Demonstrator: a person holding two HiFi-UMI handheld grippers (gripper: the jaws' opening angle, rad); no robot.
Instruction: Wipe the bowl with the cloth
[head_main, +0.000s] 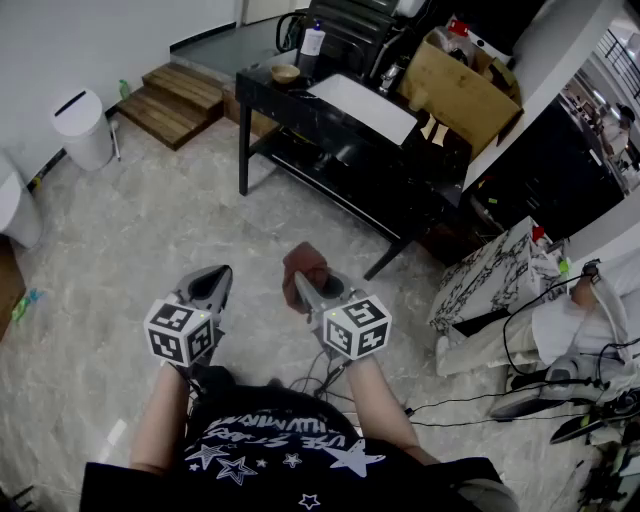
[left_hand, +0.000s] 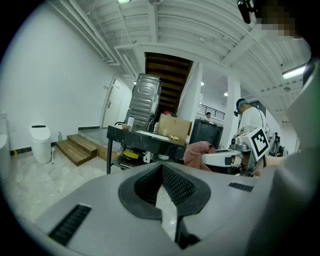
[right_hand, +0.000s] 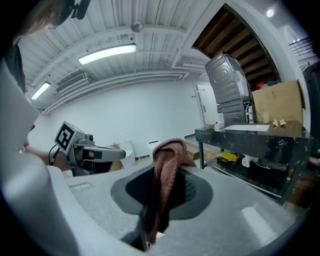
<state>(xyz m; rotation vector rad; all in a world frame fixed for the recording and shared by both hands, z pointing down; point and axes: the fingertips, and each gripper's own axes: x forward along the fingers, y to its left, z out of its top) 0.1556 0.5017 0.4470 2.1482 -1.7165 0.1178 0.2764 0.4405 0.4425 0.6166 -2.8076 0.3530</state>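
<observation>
A small tan bowl sits on the far left corner of a black table, well away from both grippers. The reddish-brown cloth hangs bunched from my right gripper, which is shut on it; the right gripper view shows the cloth draped between the jaws. My left gripper is level with it on the left, shut with nothing in it. From the left gripper view the cloth shows off to the right. Both grippers are held at waist height above the floor.
On the table also stand a white bottle and a flat white board, with a cardboard box behind. A white bin and wooden steps are at the left. Cables trail over the floor at the right.
</observation>
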